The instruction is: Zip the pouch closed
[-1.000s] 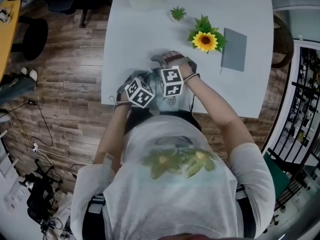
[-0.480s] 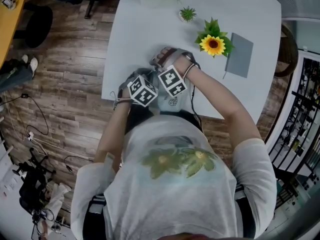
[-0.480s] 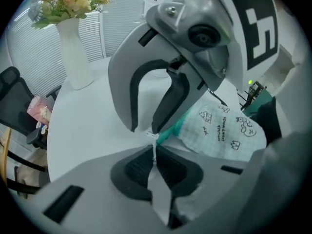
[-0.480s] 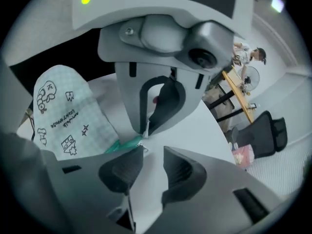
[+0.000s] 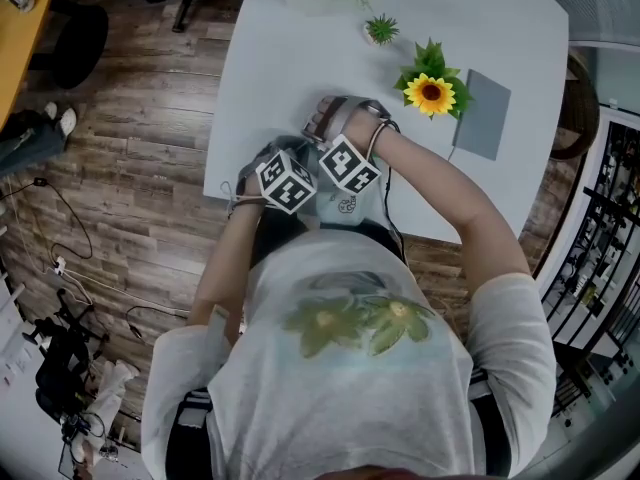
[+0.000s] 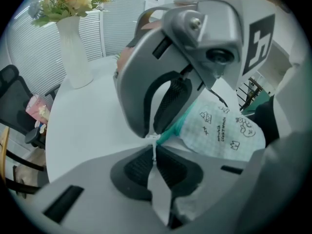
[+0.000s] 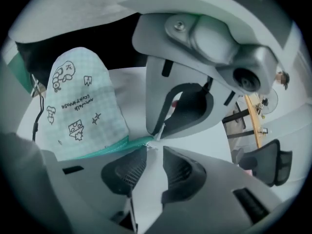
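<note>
pouch [image 7: 83,106]: just 1
grippers: 2, so left gripper [image 6: 155,147] plus right gripper [image 7: 150,149]
bench [image 5: 280,58]: 1, the white one
sunflower [image 5: 431,93]: 1
tiny green plant [image 5: 380,31]: 1
vase [image 6: 73,52] of flowers: 1
grey notebook [image 5: 485,115]: 1

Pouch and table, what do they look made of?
Pouch: likely soft fabric, matte, pale green check with printed doodles; it bends limply.
Table: smooth, pale, hard-looking top, perhaps laminate; the look leaves it open.
</note>
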`<state>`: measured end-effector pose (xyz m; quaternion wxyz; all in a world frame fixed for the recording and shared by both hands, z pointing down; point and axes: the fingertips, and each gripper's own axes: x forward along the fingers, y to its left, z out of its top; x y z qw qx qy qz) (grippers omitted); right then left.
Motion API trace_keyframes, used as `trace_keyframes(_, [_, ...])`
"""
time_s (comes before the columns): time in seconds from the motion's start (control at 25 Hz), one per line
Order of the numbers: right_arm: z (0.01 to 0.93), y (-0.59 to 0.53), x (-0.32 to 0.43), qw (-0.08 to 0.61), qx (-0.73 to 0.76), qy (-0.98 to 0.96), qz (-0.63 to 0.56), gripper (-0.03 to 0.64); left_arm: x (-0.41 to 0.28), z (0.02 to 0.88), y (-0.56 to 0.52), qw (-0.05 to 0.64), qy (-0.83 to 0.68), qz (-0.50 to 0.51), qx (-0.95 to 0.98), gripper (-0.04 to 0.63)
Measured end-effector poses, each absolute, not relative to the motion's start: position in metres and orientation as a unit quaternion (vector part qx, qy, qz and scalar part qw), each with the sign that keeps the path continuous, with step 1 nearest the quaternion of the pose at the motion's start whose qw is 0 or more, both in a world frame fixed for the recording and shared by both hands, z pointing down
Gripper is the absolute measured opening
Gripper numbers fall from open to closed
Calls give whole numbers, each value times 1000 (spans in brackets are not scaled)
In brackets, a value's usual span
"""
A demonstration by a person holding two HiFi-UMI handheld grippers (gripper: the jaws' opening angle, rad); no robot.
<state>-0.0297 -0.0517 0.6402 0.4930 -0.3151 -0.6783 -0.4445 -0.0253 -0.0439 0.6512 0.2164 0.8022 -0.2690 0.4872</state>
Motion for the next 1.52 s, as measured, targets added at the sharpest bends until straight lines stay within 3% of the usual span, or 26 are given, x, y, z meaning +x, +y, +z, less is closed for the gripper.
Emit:
trace_keyframes(0.2, [642, -49, -28, 477, -341, -655, -477, 94, -24, 651, -44, 216, -264, 488, 804, 26])
trace_keyframes(0.6, [641, -57, -21, 516, -317, -691, -395, 22, -25, 652, -44, 218, -263, 484, 806, 26])
trace_keyframes(1.52, [645, -54, -23, 527, -245, -745, -327, 18, -26, 652, -45, 233, -275, 483, 798, 26])
